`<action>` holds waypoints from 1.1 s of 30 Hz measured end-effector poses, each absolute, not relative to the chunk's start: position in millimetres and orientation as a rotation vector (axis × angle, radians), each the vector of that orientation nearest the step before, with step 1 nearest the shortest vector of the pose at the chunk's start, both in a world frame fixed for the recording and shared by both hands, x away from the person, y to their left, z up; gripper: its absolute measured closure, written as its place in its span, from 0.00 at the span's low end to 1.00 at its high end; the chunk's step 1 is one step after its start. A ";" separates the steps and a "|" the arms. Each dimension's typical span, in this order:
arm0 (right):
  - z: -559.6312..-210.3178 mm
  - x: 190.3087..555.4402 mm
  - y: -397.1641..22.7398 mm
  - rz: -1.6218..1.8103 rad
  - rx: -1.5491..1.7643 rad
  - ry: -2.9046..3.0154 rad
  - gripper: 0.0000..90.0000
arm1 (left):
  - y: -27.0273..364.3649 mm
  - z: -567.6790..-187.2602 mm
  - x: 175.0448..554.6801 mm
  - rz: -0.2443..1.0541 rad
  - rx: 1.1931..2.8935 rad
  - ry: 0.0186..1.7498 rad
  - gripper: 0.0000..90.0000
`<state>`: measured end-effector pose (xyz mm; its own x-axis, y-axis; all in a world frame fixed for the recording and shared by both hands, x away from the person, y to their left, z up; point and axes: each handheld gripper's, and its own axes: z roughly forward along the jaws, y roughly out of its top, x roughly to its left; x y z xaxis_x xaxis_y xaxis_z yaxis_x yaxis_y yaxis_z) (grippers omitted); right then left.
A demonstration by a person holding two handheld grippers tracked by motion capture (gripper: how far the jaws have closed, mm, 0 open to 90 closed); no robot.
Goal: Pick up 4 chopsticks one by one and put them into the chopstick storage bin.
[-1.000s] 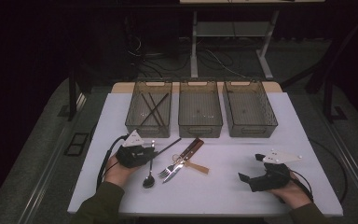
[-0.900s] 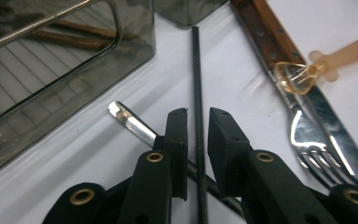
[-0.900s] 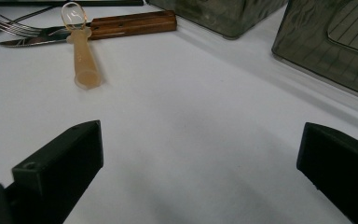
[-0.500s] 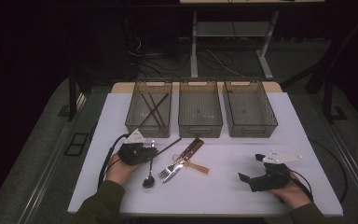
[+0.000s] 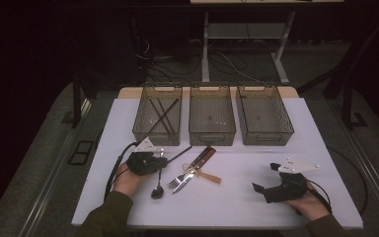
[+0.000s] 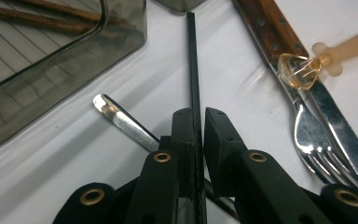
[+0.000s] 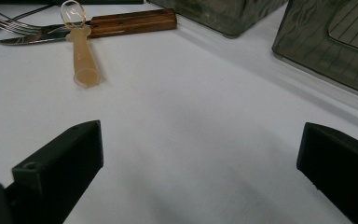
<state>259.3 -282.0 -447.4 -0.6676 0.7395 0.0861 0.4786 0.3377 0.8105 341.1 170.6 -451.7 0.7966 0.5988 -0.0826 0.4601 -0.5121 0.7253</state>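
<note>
Black chopstick (image 6: 194, 70) now sits clamped in the left claw (image 6: 196, 122), whose jaws have just closed; lifting toward the tray (image 5: 143, 129) looks next. Right claw (image 7: 200, 154) gapes, idle.

Left gripper (image 5: 162, 160) jaws pinched nearly together; right gripper (image 5: 264, 183) jaws wide apart.

White table (image 5: 237, 207) with bins (image 5: 212, 116), cutlery (image 5: 190, 173)

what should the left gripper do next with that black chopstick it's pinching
Probably lift it straight up. The left gripper is shut on the black chopstick, which lies across the spoon handle on the table; the left bin beside it already holds chopsticks.
</note>
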 end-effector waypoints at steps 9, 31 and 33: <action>-447.4 259.1 -281.5 1.243 1.083 2.311 0.00 | 169.2 -451.0 341.3 0.237 2.215 0.771 0.95; -447.1 258.8 -281.7 1.245 1.079 2.313 0.00 | 174.0 -437.2 333.2 0.180 2.199 0.740 0.95; -447.2 258.9 -281.8 1.244 1.079 2.313 0.00 | 173.9 -435.5 331.7 0.176 2.197 0.736 0.95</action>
